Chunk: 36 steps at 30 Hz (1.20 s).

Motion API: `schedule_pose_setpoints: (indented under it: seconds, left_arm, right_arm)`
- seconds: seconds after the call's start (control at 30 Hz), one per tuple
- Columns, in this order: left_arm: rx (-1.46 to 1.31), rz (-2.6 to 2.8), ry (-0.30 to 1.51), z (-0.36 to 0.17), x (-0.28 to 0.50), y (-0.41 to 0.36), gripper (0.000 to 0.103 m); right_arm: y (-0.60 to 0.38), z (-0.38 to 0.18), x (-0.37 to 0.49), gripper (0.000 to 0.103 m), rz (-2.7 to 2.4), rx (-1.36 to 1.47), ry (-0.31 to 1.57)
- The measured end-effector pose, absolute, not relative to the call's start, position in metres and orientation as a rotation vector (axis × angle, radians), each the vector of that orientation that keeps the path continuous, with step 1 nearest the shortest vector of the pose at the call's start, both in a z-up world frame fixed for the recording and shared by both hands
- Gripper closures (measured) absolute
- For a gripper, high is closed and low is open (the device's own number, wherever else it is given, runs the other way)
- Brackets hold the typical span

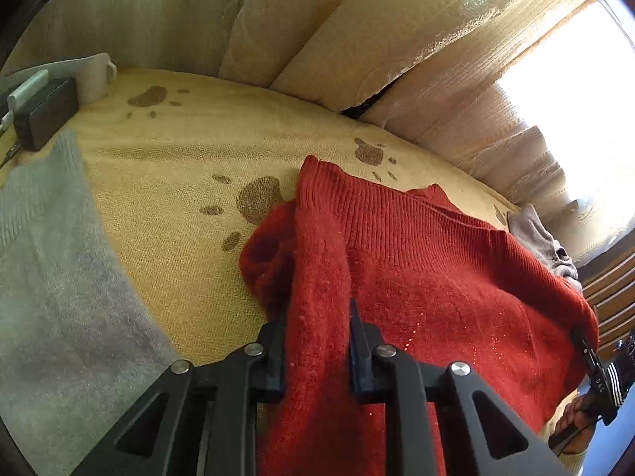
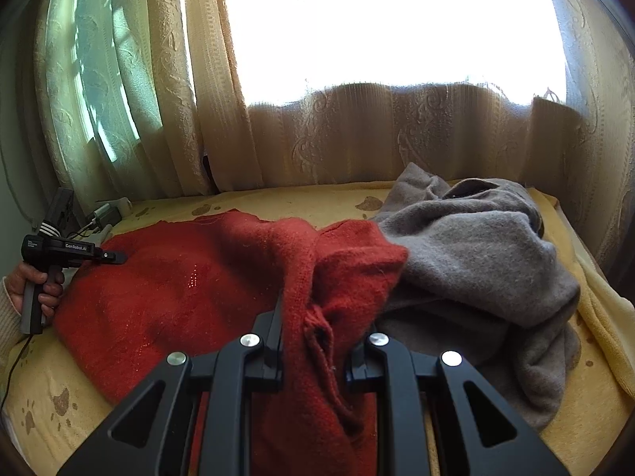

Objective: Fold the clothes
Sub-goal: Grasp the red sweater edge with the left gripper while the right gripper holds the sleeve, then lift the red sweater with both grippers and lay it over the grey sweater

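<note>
While the red sweater (image 1: 416, 261) lies spread over the yellow paw-print blanket (image 1: 166, 166) on the bed, filling the centre and lower right of the left wrist view, I hold it at two places. My left hand-held gripper (image 1: 317, 341) at the bottom centre of that frame pinches a thick fold of the red knit between its black fingers (image 1: 359, 333); the cloth runs up from between them. My right hand-held gripper (image 2: 317, 341), at the bottom centre of the right wrist view, is likewise clamped on a bunched fold of the same sweater, its fingers pressed into the wool on both sides.

Just right of the sweater in the right wrist view, a grey garment (image 2: 476, 261) lies crumpled, its edge touching the red knit. A second pale grey knit (image 1: 51, 269) covers the lower left of the left wrist view. A dark box (image 1: 43, 115) with a white cable rests at the upper left edge of the bed. Patterned curtains (image 2: 357, 146) hang behind the bed, with bright window light above.
</note>
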State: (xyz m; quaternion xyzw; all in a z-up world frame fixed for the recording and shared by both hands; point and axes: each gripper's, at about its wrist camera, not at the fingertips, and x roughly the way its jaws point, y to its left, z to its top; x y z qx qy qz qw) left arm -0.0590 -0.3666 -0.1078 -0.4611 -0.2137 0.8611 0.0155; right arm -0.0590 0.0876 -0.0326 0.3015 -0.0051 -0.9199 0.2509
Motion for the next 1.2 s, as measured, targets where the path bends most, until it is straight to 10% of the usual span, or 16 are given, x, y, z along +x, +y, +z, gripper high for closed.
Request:
schedule_pose_setpoints:
  seconds: [0.17, 0.33, 0.5, 0.57, 0.73, 1.2]
  left_arm:
    - [-1.468, 2.746, -0.496, -0.105, -0.064, -0.351, 0.077]
    - [-1.411, 2.603, -0.416, -0.108, -0.075, -0.336, 0.007]
    - [-1.506, 2.696, -0.14, -0.113, -0.084, -0.298, 0.001]
    - [-1.502, 2.705, -0.223, -0.11, -0.084, -0.304, 0.004]
    - [-1.443, 2.689, -0.603, -0.102, -0.068, -0.338, 0.077]
    - [-0.893, 2.657, -0.749, 0.049, 0.01, -0.327, 0.083]
  right_arm:
    - [0.089, -0.036, -0.061, 0.08, -2.502, 0.827, -0.032]
    - [0.092, -0.041, -0.068, 0.079, -2.482, 0.858, -0.069]
    - [0.089, -0.055, -0.087, 0.056, -2.419, 0.957, -0.112]
    - [0.088, -0.059, -0.094, 0.056, -2.391, 0.989, -0.133]
    - [0.088, -0.054, -0.092, 0.076, -2.386, 0.957, -0.166]
    - [0.097, 0.053, -0.034, 0.081, -2.342, 0.592, -0.321]
